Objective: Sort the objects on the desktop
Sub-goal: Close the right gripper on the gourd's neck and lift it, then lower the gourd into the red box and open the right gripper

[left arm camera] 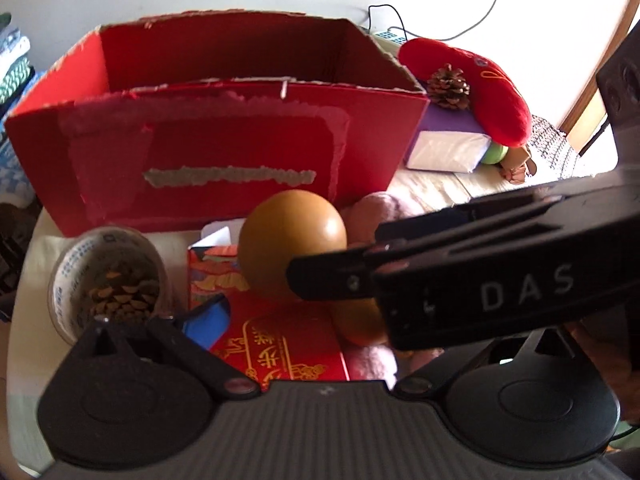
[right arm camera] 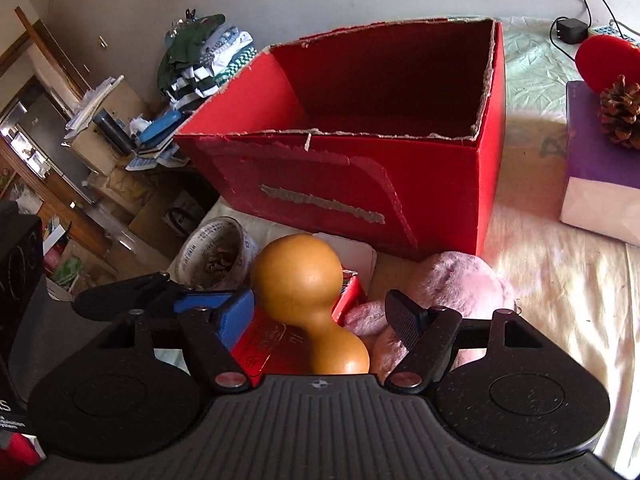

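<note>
We take the gourd [right arm camera: 308,300] as the thing now in hand: a tan, two-lobed gourd lying on a flat red packet [right arm camera: 264,344] at the near edge of the desk [right arm camera: 560,300], its narrow waist and smaller lobe nearest us, its big lobe pointing toward the red box [right arm camera: 360,168]. In the right wrist view it sits squarely between the fingers of the right tongs [right arm camera: 320,316], which stand wide apart; the blue-padded finger is just left of its waist and the black one off to its right, over a pink plush toy [right arm camera: 460,280]. Neither pad presses on it, so we judge it not yet gripped.

The left tongs [left arm camera: 208,316] show only one blue-padded finger at the near left of their own view, with the gourd to the right of it; the other finger is hidden behind the right tool crossing the frame, so we cannot tell how they stand.

As for progress, we see the red box open and, as far as its inside shows, empty. Left of the gourd a tape roll [right arm camera: 218,252] rings a small pine cone. Far right, a second pine cone [right arm camera: 622,114] and a red plush [right arm camera: 606,64] rest on a purple tissue pack [right arm camera: 600,184]. We judge sorting barely begun.
</note>
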The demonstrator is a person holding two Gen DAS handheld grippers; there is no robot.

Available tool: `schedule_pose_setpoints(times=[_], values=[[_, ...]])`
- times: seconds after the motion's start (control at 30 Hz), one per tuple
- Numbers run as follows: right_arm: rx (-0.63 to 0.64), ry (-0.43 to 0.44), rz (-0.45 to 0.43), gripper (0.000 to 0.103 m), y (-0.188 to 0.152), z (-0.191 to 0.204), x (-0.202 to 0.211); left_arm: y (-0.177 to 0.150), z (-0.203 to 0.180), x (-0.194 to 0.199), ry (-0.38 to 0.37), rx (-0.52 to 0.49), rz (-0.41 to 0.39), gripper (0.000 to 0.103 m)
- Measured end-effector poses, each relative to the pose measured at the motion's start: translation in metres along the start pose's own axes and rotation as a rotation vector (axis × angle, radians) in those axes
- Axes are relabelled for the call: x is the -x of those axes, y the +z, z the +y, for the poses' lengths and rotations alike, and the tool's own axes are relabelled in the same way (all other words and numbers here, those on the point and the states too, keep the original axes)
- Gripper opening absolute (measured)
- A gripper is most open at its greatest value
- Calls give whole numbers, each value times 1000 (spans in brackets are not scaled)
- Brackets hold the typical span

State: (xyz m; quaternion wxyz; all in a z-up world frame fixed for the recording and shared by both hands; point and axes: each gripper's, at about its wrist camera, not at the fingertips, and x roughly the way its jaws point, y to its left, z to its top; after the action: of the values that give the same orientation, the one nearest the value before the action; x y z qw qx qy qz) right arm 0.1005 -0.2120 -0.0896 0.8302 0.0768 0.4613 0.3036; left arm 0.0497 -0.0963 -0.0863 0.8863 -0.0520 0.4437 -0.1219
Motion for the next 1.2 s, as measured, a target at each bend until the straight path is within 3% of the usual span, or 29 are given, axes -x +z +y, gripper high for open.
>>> schedule_pose_setpoints(times=[0.17, 0.2, 0.27, 0.43, 0.6, 0.7, 0.8, 0.9, 1.03, 1.2], values=[[-72, 90, 81, 61, 1, -10, -20, 1, -4, 3, -39, -28, -59, 100], [-69, 90, 76, 60, -1, -9, -18, 1, -8, 5, -50, -40, -72, 100], [-70, 82, 63, 45, -2, -8, -14, 3, -14, 10, -62, -63, -92, 99], [-146, 102, 32, 32, -5, -14, 1, 9, -27, 16, -113, -100, -114, 98], [-145, 78, -21, 32, -7, -11, 24, 16, -44, 37, -129, -150, -161, 98], [-115, 79, -88, 32, 3, -4, 46, 34, -52, 60, -128, -184, -244, 98], [-59, 97, -174, 32, 32, 10, 69, 66, -48, 79, -123, -212, -324, 98], [-34, 79, -217, 31, 78, 19, 73, 111, -32, 77, -113, -218, -345, 98], [-39, -10, -196, 31, 135, 19, 42, 163, 7, 41, -107, -186, -265, 98], [-174, -83, 0, 31, 173, -10, -37, 174, 65, -16, -78, -106, -89, 98]])
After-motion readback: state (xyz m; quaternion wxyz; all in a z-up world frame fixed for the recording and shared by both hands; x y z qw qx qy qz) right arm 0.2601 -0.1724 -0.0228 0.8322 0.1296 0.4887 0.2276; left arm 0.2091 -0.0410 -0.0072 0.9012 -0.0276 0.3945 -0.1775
